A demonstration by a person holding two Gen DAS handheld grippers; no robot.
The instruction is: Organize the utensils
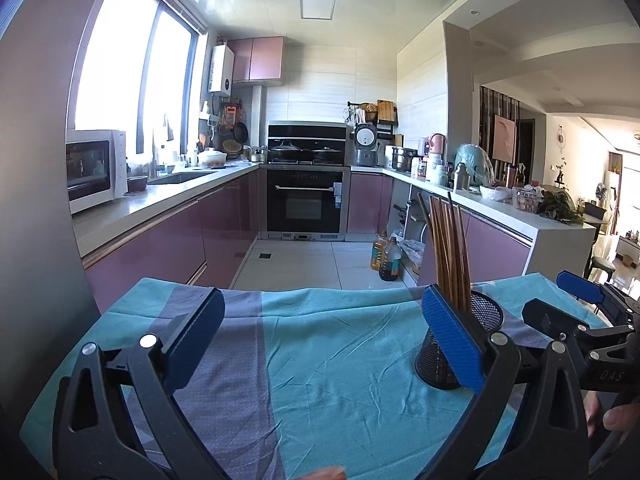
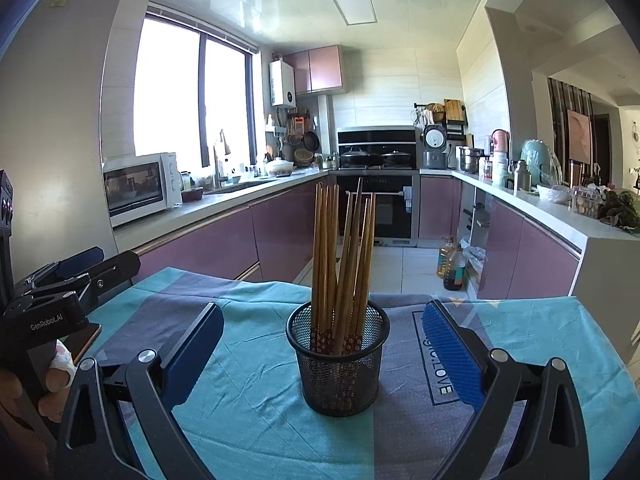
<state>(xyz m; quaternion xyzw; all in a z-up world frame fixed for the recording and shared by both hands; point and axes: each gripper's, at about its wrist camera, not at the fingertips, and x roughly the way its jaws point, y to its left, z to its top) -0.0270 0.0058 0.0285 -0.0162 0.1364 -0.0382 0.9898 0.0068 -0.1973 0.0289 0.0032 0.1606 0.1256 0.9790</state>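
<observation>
A black mesh cup (image 2: 338, 364) stands upright on the teal and grey tablecloth (image 2: 248, 392), holding several wooden chopsticks (image 2: 344, 256) tips up. My right gripper (image 2: 324, 344) is open, its blue pads either side of the cup and not touching it. In the left wrist view the same cup (image 1: 460, 344) with chopsticks (image 1: 450, 248) stands behind the right blue pad. My left gripper (image 1: 320, 336) is open and empty over bare cloth (image 1: 320, 360). Each gripper shows in the other's view, the right one (image 1: 580, 312) and the left one (image 2: 72, 284).
The table's far edge drops to a tiled kitchen floor (image 2: 416, 268). Oil bottles (image 2: 450, 264) stand on the floor by the right counter. Purple cabinets, an oven (image 1: 306, 204) and a microwave (image 2: 140, 188) line the room beyond.
</observation>
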